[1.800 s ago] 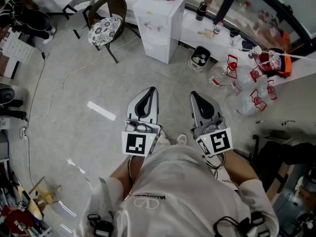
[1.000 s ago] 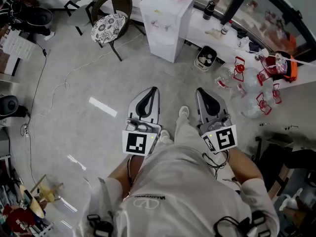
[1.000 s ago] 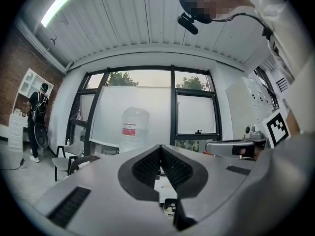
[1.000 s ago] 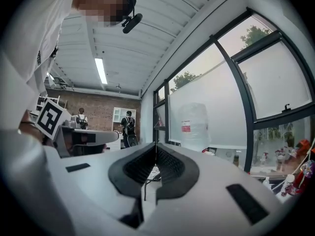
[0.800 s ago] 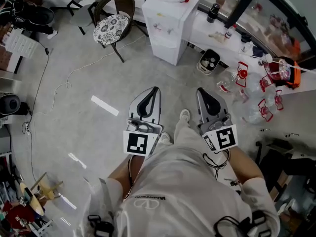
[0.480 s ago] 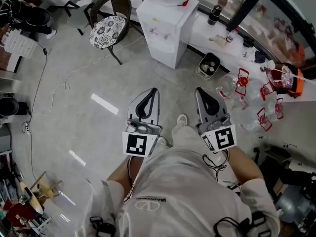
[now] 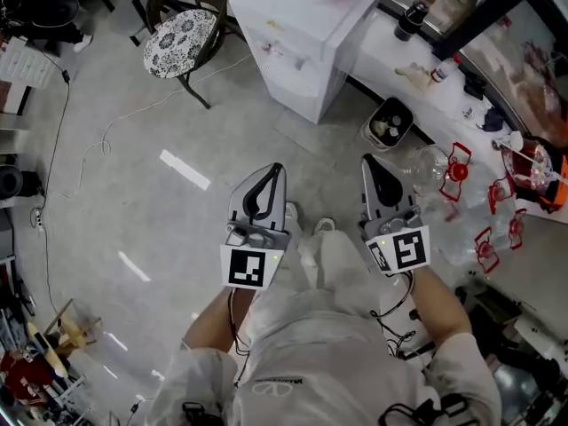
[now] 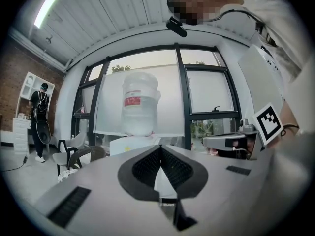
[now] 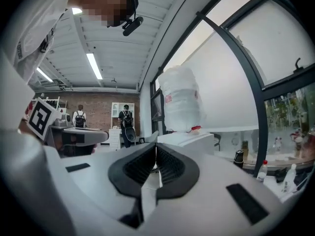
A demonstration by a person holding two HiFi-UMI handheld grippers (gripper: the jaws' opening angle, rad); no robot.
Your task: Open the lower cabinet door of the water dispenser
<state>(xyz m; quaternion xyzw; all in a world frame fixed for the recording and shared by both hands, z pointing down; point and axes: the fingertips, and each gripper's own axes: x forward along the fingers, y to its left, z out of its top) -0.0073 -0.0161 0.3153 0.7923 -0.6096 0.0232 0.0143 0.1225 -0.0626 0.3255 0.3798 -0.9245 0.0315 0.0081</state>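
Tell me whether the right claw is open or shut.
Shut. In the right gripper view the right claw has its jaws touching along one line at the tips, with nothing held between them.

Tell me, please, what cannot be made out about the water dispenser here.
- Lower cabinet door: the head view sees the water dispenser from above, so its front is unreadable.
- Left gripper view: the shut left hand-held gripper covers the dispenser's lower front.
- Right gripper view: the right hand-held gripper does likewise.
- Water bottle: mostly cut off by the head view's top edge.
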